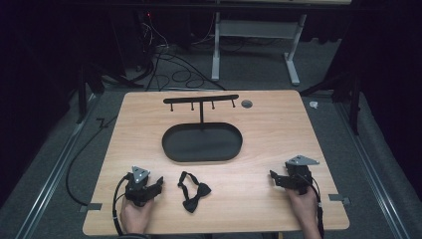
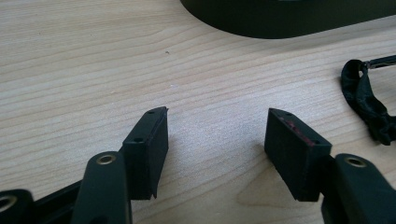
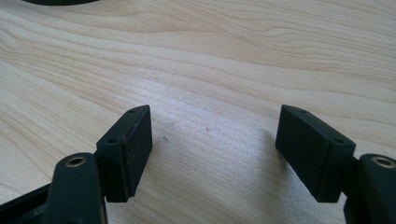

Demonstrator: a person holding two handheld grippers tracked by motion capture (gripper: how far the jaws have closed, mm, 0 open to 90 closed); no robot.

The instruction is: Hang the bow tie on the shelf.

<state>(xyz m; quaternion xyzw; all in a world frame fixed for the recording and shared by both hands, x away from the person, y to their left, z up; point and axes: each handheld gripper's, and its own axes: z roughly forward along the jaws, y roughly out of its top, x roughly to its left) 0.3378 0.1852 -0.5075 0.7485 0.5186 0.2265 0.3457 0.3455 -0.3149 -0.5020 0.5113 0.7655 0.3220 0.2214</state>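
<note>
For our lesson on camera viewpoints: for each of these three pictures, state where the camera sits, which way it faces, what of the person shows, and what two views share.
High view: above the person's side, looking forward and down on the table; both hands and each hand-held gripper, left and right, show.
Left gripper view: rides the left hand-held gripper, looking along its open jaws toward the black tray and bow tie.
Right gripper view: rides the right hand-held gripper, open jaws over bare wood.
Shared: high and left gripper views both show the bow tie and tray.

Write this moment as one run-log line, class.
left claw: open, empty, on table | right claw: open, empty | bow tie: loose, between claws | stand: bare
</note>
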